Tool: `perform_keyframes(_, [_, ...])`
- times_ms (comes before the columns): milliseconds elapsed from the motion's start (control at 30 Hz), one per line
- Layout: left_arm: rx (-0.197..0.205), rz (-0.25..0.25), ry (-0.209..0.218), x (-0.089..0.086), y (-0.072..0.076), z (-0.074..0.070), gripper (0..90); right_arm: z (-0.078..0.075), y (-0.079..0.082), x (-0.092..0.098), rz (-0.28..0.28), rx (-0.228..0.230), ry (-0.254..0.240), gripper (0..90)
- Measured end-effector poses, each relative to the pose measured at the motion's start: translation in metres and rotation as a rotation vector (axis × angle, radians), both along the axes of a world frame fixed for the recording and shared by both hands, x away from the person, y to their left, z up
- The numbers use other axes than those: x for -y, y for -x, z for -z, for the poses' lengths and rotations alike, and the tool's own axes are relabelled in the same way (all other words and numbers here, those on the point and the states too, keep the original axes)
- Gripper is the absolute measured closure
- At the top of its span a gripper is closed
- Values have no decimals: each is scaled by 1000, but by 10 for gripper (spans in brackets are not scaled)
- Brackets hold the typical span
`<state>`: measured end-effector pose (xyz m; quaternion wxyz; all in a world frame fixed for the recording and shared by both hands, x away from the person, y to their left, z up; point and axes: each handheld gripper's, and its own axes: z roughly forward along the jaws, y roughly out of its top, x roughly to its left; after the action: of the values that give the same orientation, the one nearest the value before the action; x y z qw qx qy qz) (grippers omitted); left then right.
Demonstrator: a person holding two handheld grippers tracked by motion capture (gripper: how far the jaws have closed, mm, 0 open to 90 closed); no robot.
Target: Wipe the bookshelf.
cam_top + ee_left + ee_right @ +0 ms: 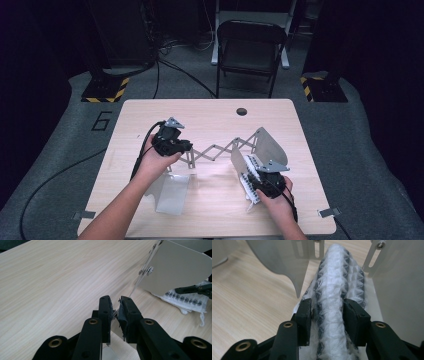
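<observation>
the folded white cloth (248, 182) with rows of dark marks lies in the high view on the right part of the wooden table (210, 112), leaning against the right-hand metal plate (267, 147) of an expanding scissor-link rack (215, 151). the right gripper (260, 187) sits at the near end of the cloth, held by the person's right hand (277, 205). the left gripper (182, 146) is at the far left end of the lattice, above the left plate (172, 192).

in the left gripper view, the left gripper (115, 310) has its jaws nearly together, clamped on a thin metal strip (115, 313) of the rack that runs between the pads. the right plate (175, 270) stands farther off, with the cloth (186, 301) at its foot.

in the right gripper view, the cloth (334, 297) runs as a thick rolled ridge straight between the right gripper (327, 312) jaws, filling the gap from side to side. the jaws stand partly apart on either flank of the roll; whether the pads press on it i cannot tell. metal plates rise on both sides of the cloth beyond the jaws.
</observation>
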<state>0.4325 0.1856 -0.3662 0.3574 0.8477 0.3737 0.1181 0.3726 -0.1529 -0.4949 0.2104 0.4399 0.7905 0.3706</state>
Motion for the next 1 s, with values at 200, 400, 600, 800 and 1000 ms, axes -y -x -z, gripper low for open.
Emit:
perform_keyframes(200, [-1, 0, -2, 0, 0, 0, 793, 7, -4, 0, 42, -71, -131, 716])
perform_keyframes(400, [-4, -1, 1, 0, 0, 0, 793, -10, -1, 10, -39, -38, -294, 804])
perform_keyframes(600, [-2, 0, 1, -1, 0, 0, 793, -56, 4, 9, -109, 66, -289, 806])
perform_keyframes(800, [-3, 0, 1, -1, 0, 0, 793, -79, -8, 6, -134, 57, -259, 806])
perform_keyframes(1000, [-3, -5, 5, 0, -1, 0, 793, -68, -19, -6, -169, -7, -137, 807])
